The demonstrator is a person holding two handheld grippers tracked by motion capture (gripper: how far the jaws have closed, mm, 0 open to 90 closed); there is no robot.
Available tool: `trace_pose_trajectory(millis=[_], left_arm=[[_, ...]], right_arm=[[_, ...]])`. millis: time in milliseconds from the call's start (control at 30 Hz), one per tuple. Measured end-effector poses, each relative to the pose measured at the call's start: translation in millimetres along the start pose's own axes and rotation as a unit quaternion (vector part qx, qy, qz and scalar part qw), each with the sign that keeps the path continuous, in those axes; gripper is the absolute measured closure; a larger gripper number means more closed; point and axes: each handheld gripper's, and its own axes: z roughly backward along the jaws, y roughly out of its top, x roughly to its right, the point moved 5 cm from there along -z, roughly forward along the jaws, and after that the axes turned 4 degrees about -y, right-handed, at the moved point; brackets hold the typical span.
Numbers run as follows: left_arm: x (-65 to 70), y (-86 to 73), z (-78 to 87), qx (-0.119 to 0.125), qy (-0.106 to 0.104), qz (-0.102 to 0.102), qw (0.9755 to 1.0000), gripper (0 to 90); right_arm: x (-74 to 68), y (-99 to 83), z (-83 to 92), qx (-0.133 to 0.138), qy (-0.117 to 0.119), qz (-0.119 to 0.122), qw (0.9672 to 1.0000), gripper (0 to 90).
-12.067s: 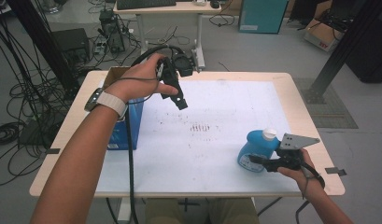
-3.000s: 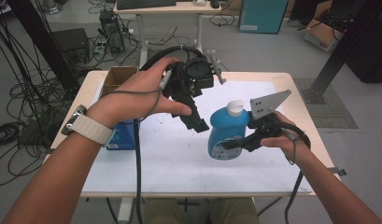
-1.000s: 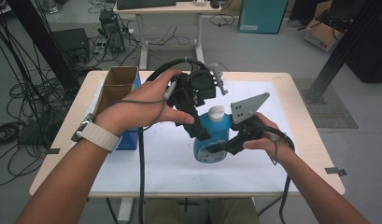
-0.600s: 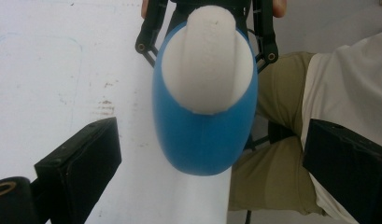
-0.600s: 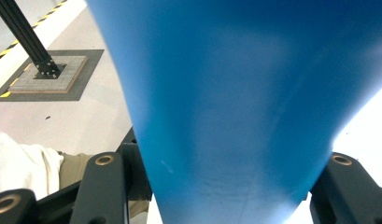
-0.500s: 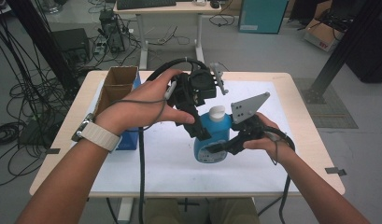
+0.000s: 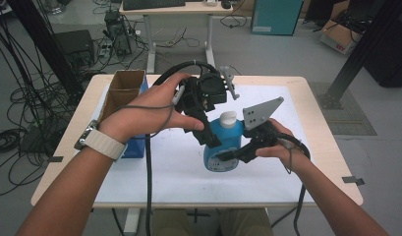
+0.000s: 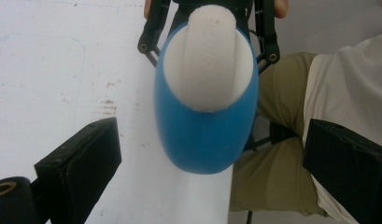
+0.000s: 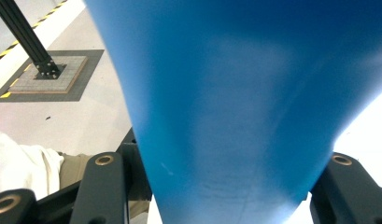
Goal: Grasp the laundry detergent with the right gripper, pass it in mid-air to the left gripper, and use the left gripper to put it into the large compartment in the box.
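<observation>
High view: the right gripper (image 7: pixel 227 156) clamps the lower body of a blue bottle (image 7: pixel 224 146) above the white table (image 7: pixel 154 182); the left gripper (image 7: pixel 212 140) reaches down beside the bottle's neck. The left gripper view looks down on the white cap (image 8: pixel 209 56) and shows its own jaws spread wide on either side of the bottle (image 8: pixel 205 126) (neither touching it). The right gripper view shows the blue wall (image 9: pixel 235 102) pressed between its jaws. A cardboard box (image 7: pixel 124 91) stands at the table's left edge; cables (image 7: pixel 21 113) cross the grey floor (image 7: pixel 282 54), and a desk (image 7: pixel 174 10) stands behind.
</observation>
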Motion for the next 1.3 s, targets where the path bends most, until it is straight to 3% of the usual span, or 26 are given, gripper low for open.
trace_pose_trajectory(millis=[1300], left_arm=[[0.2,-1.9,1.9,0.000,0.002,0.003,1.0000,5.1]], right_arm=[[0.8,-0.2,0.8,0.001,-0.002,0.001,1.0000,43.0]])
